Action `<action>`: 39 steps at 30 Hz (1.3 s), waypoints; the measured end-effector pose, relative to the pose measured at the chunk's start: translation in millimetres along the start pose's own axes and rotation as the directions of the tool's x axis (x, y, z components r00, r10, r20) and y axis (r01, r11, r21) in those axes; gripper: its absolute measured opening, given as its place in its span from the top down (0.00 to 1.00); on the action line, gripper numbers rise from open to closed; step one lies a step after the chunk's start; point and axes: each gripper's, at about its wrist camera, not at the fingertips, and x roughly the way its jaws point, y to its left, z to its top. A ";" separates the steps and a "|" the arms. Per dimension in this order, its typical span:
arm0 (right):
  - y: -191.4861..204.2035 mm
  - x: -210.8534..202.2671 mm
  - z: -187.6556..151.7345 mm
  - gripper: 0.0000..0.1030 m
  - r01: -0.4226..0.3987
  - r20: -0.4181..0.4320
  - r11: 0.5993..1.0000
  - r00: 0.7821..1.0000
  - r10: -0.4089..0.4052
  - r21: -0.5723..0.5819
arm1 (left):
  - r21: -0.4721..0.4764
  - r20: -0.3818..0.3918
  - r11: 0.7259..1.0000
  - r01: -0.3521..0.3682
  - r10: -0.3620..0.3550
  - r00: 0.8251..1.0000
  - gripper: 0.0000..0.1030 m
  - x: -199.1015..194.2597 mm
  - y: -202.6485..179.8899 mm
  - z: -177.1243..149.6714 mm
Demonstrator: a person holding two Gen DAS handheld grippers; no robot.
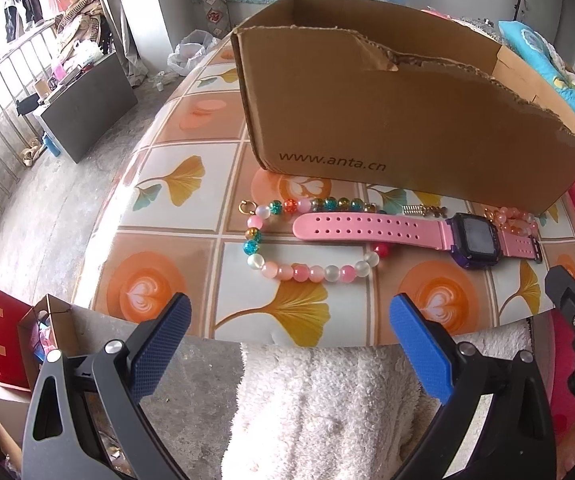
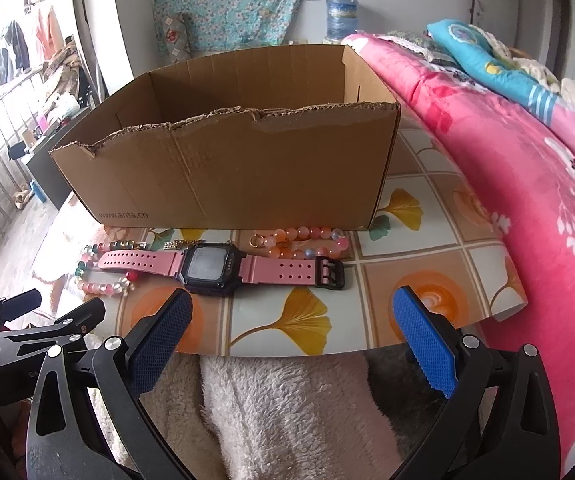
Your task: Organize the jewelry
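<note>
- Both hand-held grippers sit nearest the lens: the left hand-held gripper and the right hand-held gripper each have blue-padded fingers spread wide apart, holding nothing, short of the near edge of the bench.
- Behind them, a bed with a pink floral cover runs along the bench's right side.
- Next, a torn cardboard box stands open-topped on the bench, printed "www.anta.cn".
- Just in front of the box lies a pink-strapped watch, flat, face up.
- Partly under its strap curls a multicoloured bead bracelet.
- Beside the buckle end rests a peach bead bracelet, near the box.
- Touching it is a small gold ring.
</note>
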 end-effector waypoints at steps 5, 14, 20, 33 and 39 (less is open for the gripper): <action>-3.3 -3.5 10.3 0.07 -0.015 0.018 1.000 1.000 0.015 -0.012 | -0.006 -0.008 0.999 0.035 -0.035 0.999 0.06 1.7 18.9 2.4; 14.4 -8.4 27.3 0.07 -0.164 -0.034 0.941 0.986 0.161 -0.296 | 0.077 -0.031 0.984 0.163 -0.161 0.986 0.06 4.9 39.0 22.8; 13.0 -24.6 36.5 0.07 -0.265 -0.018 0.884 0.960 0.279 -0.385 | 0.054 0.057 0.963 0.265 -0.267 0.962 0.06 -2.7 32.9 23.1; 19.1 11.7 24.0 0.31 -0.374 -0.037 0.809 0.915 0.403 -0.453 | 0.000 0.247 0.944 0.330 -0.320 0.915 0.06 -24.1 27.1 6.1; 40.2 41.6 14.9 0.36 -0.382 -0.134 0.784 0.921 0.365 -0.490 | 0.070 0.250 0.953 0.293 -0.301 0.920 0.06 -22.1 10.1 -1.4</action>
